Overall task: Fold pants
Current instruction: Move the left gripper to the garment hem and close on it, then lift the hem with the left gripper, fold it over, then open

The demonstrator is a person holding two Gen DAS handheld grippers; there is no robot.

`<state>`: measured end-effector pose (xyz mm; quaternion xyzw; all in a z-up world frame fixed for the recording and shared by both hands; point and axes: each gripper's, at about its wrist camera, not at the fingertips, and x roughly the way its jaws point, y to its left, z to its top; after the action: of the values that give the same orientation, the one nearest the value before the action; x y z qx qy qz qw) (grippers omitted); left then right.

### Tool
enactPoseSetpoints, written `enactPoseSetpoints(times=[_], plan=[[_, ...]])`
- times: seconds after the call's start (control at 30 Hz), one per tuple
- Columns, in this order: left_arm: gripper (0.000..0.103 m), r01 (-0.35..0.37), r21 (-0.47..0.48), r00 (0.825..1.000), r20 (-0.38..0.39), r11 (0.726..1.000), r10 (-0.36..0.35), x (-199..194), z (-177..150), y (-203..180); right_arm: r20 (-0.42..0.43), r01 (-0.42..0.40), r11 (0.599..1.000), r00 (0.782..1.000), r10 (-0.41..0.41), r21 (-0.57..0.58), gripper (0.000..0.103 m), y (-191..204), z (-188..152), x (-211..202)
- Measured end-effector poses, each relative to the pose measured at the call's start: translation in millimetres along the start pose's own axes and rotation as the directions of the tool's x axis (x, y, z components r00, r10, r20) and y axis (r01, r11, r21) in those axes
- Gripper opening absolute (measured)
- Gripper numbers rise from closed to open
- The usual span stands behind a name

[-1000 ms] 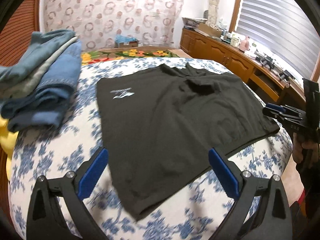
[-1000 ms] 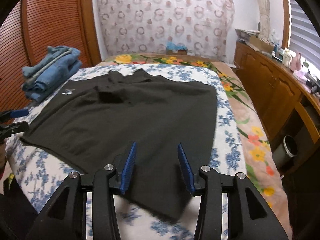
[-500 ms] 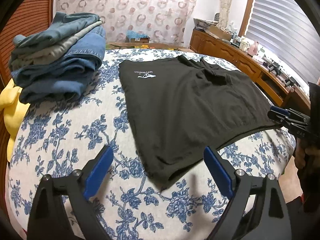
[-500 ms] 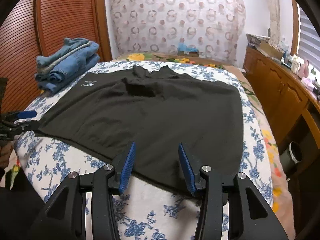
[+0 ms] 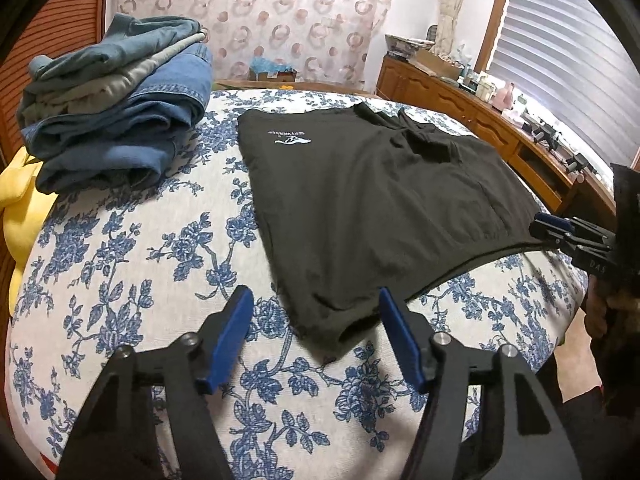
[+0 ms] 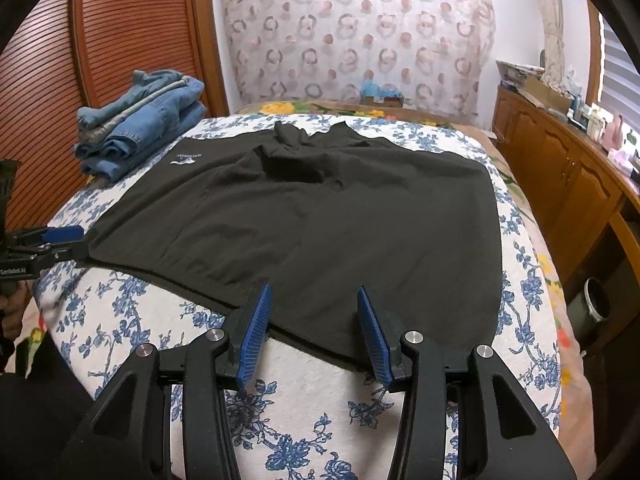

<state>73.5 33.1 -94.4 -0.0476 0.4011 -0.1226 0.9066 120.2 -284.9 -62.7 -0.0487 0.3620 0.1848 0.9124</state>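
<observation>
Black pants (image 5: 380,200) with a small white logo lie spread flat on the blue-flowered bed sheet (image 5: 120,272). My left gripper (image 5: 314,300) hovers low over their near left waistband corner. That corner lies between its blue pads (image 5: 234,332), which are closing but do not press it. My right gripper (image 6: 313,292) straddles the near edge of the pants (image 6: 320,220) towards the right, jaws apart with flat cloth between and under them. Each gripper shows in the other's view: the right gripper (image 5: 556,228) at the far corner, the left gripper (image 6: 64,236) at the left corner.
A stack of folded jeans (image 5: 116,120) sits at the back left of the bed, with something yellow (image 5: 20,200) beside it. A wooden dresser (image 6: 560,176) with clutter runs along the right, and a bin (image 6: 596,300) stands on the floor. A hand (image 5: 604,308) holds the right gripper.
Both grippers have dropped towards the near edge of the pants. The left one slid off the cloth to the corner, and its jaws have narrowed. The right jaws keep their gap.
</observation>
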Motion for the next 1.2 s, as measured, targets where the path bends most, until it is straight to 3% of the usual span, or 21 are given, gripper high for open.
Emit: enactPoseSetpoints(times=[0.23, 0.43, 0.5, 0.6, 0.8, 1.2], plan=[[0.046, -0.005, -0.001, 1.000, -0.008, 1.000, 0.005, 0, -2, 1, -0.004, -0.002, 1.000, 1.000, 0.002, -0.001, 0.046, 3, -2, 1], [0.043, -0.014, 0.003, 1.000, -0.004, 1.000, 0.014, 1, -2, -1, -0.005, -0.003, 1.000, 1.000, 0.003, 0.000, 0.046, 4, -4, 1], [0.025, -0.008, 0.005, 1.000, -0.003, 1.000, 0.008, 3, -1, -2, -0.005, -0.002, 1.000, 1.000, 0.002, 0.001, 0.046, 4, -4, 1], [0.009, 0.010, 0.011, 1.000, -0.007, 1.000, -0.010, 7, 1, -5, -0.006, -0.002, 1.000, 1.000, 0.002, 0.001, 0.046, 4, -4, 1], [0.003, 0.018, 0.014, 1.000, 0.007, 1.000, -0.019, 7, 8, -9, -0.007, -0.001, 1.000, 1.000, 0.001, 0.011, 0.046, 4, -8, 1], [0.001, 0.063, 0.093, 0.997, 0.047, 0.994, -0.067, 2, 41, -44, 0.002, -0.004, 0.999, 1.000, 0.004, 0.045, 0.047, -10, -15, -6]])
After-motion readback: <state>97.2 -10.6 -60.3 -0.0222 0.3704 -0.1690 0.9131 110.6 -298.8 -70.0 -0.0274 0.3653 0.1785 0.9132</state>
